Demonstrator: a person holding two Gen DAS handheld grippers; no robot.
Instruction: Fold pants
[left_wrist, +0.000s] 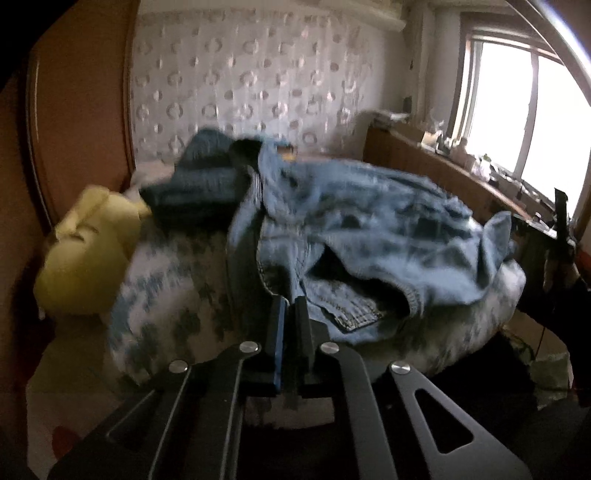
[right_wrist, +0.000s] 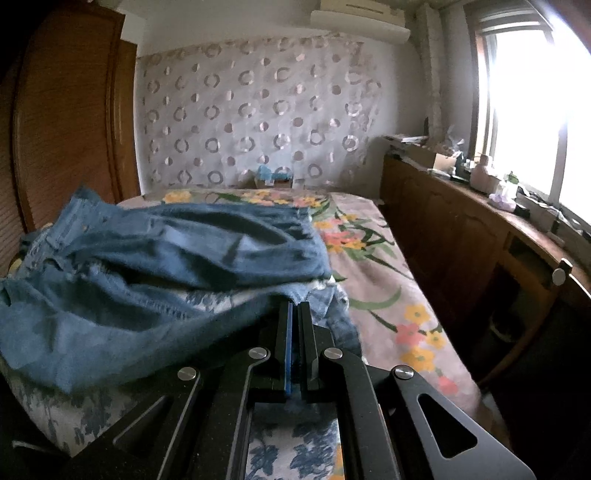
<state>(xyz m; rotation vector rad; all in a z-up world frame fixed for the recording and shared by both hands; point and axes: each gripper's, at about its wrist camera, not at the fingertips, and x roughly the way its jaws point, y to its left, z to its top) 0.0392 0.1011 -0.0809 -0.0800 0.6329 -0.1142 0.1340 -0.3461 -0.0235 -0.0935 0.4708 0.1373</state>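
The jeans (left_wrist: 369, 229) lie in a crumpled heap on a blue-and-white flowered cover (left_wrist: 166, 295) at the near end of the bed, waistband and an inside-out pocket turned toward the left wrist camera. The left gripper (left_wrist: 290, 302) has its 2 fingers drawn together at the near edge of the denim, by the waistband seam; the view is blurred, so whether cloth is pinched between the pads I cannot tell. A yellow cushion (left_wrist: 85, 251) sits to the left of the heap, and a darker blue garment (left_wrist: 199, 177) lies behind it. In the right wrist view the right gripper (right_wrist: 295, 308) is clamped on an edge of the jeans (right_wrist: 147, 280), with denim bunched on both sides of its tips. Beyond, a pink floral bedspread (right_wrist: 388, 280) runs toward the patterned curtain (right_wrist: 258, 110), with a wooden cabinet (right_wrist: 461, 236) under the window (right_wrist: 528, 110) at right.
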